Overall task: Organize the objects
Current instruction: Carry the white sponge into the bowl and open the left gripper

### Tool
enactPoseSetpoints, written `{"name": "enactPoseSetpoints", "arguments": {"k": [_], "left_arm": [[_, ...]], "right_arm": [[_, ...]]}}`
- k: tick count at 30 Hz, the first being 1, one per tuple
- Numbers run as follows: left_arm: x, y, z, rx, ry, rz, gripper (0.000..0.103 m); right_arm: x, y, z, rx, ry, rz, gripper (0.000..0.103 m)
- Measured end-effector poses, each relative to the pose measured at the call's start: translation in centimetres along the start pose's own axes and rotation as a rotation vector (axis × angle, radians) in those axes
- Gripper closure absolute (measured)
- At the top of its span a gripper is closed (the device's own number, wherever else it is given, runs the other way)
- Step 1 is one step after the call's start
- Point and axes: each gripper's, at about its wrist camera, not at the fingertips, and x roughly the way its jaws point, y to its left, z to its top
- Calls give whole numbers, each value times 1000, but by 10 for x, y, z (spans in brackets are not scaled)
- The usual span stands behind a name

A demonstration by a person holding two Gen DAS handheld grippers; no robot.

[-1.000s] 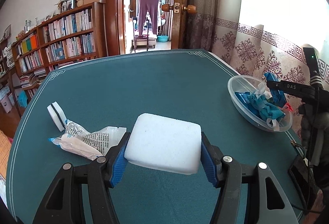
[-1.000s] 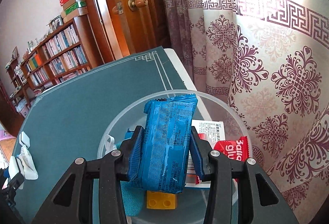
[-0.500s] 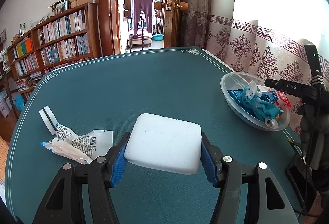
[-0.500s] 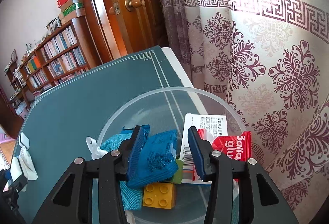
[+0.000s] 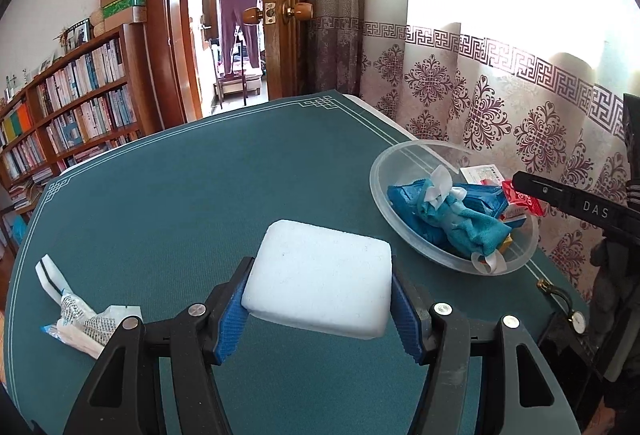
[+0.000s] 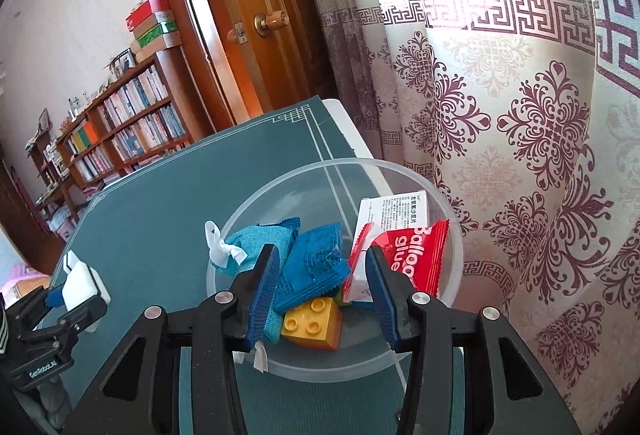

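My left gripper (image 5: 318, 309) is shut on a white sponge block (image 5: 320, 277), held above the green table (image 5: 180, 195). A clear plastic bowl (image 5: 378, 191) stands to its right near the table edge. My right gripper (image 6: 324, 293) is open and empty just above that bowl (image 6: 452, 299). In the bowl lie a blue snack packet (image 6: 314, 269), a teal cloth pouch (image 6: 248, 241), a red packet (image 6: 416, 255), a white sachet (image 6: 394, 213) and a yellow toy brick (image 6: 310, 323). The left gripper and sponge also show in the right wrist view (image 6: 82, 285).
A crumpled printed wrapper (image 5: 88, 323) and a small white eraser-like piece (image 5: 46, 275) lie at the table's left. A patterned curtain (image 6: 520, 115) hangs close behind the bowl. A bookshelf (image 5: 68, 111) and an open door (image 5: 280, 15) stand beyond the table.
My right gripper opened and let the blue snack packet drop into the bowl, then drew back a little. My left gripper, still holding the sponge, moved nearer the bowl.
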Motion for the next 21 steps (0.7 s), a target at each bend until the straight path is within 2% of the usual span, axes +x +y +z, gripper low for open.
{"name": "enactPoseSetpoints", "arguments": {"k": [6,13,21], "left_arm": [[17,-30,29,39,-20,-67,37],[47,-57,55,41,12,-163,37],[76,-82,71,67,41,-200,36]], "right_arm": [[-9,-5,-5,8,-14,20,56],[-14,-17,-8,33,-20,31,56],[-14,-22,-9,40,-18,40,56]]}}
